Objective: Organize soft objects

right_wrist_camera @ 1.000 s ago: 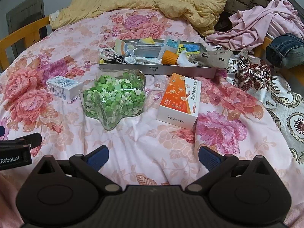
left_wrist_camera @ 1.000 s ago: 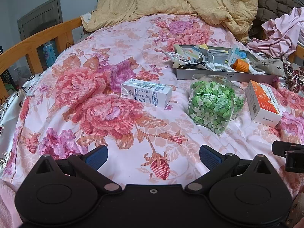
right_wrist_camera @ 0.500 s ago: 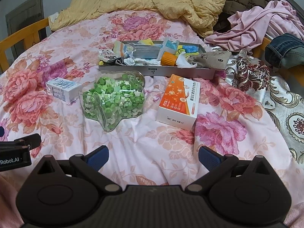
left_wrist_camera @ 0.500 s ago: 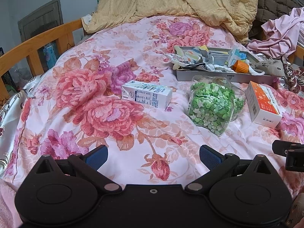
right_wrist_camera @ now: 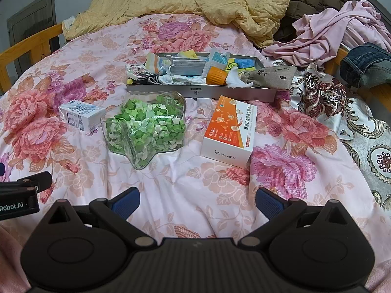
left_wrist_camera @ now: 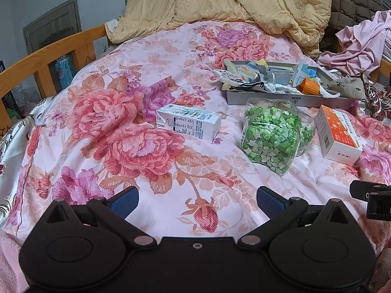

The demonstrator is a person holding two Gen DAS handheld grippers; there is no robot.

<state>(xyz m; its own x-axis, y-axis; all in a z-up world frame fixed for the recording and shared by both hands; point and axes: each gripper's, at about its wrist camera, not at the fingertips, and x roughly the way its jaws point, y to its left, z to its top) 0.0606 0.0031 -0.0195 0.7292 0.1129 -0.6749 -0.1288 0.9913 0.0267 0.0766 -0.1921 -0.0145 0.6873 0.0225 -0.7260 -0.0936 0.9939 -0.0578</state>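
Gaping wide and empty, left tongs (left_wrist_camera: 197, 201), right tongs (right_wrist_camera: 198, 201), jeans (right_wrist_camera: 366, 66) only in right view

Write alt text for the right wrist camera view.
An open right gripper hovers empty over a floral bedspread. Ahead lie a clear jar of green paper stars, an orange-and-white box, a small white carton and a cluttered grey tray.

- Grey tray (right_wrist_camera: 200, 92), twelve o'clock of the star-filled jar (right_wrist_camera: 146, 131): its heaped contents overlap, hiding the floor.
- Orange box (right_wrist_camera: 229, 131): print too small to read.
- Jeans (right_wrist_camera: 366, 66), two o'clock: cut by the right edge.
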